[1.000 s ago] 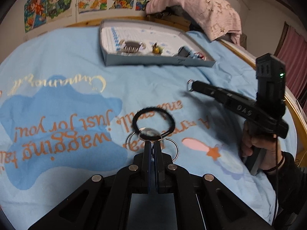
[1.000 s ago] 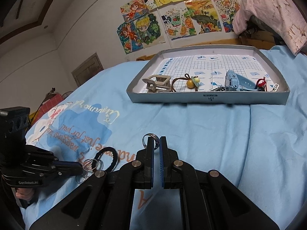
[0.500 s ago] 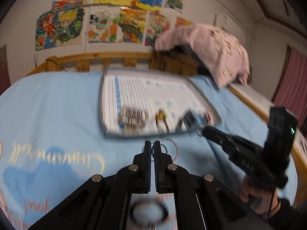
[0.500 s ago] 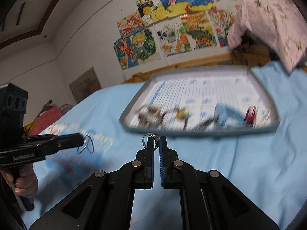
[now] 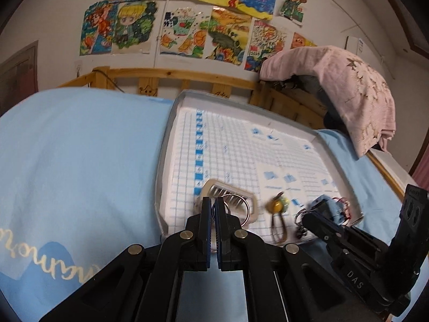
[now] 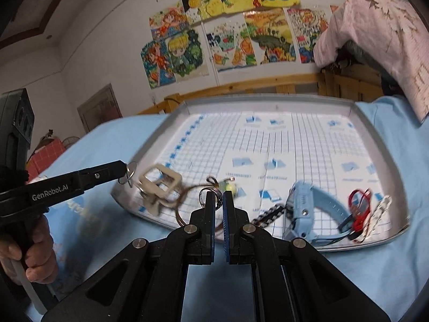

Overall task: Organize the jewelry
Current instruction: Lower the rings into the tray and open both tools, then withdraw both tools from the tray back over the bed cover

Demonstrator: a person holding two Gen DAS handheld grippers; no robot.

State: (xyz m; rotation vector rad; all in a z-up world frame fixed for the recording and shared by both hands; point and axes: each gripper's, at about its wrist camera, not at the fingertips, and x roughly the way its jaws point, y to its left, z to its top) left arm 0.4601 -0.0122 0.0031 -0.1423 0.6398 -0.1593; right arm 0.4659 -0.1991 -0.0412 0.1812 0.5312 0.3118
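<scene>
left claw [image 5: 213, 209] pinched on hoop rings [image 5: 237, 210] | right claw [image 6: 219, 201] pinched on silver ring [image 6: 213, 191] | both over tray [image 6: 380, 139] near edge

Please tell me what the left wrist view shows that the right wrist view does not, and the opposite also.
Only the left wrist view shows the left gripper from behind, shut on thin hoop rings. Only the right wrist view shows the red cord, the checkered band, and the right gripper shut on a small ring. Both show the tray, beige hair claw, yellow bead tie and blue watch.
</scene>
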